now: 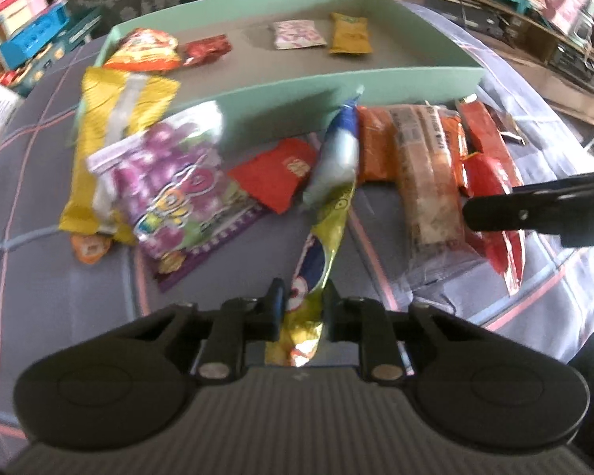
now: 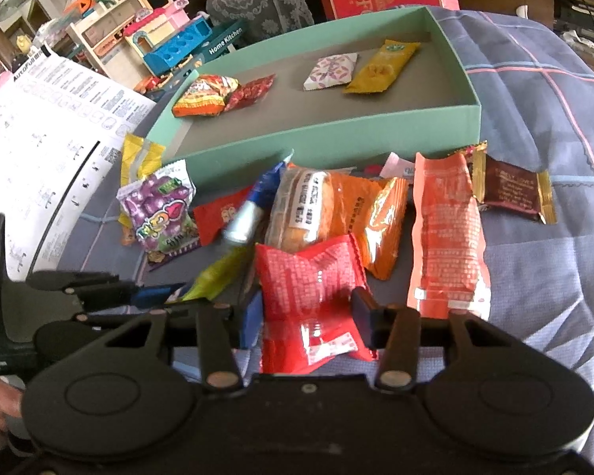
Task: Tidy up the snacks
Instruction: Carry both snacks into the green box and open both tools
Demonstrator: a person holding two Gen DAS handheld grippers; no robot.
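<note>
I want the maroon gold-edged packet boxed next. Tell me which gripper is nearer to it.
Right. The right gripper, closed on a red packet, sits below-left of the maroon packet. The left gripper, holding a yellow-blue packet, is further left, across the pile.

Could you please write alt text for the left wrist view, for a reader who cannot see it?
The left claw pinches the near end of a long yellow-and-blue snack packet over a checked cloth. Loose snacks surround it before a green box holding four packets.
</note>
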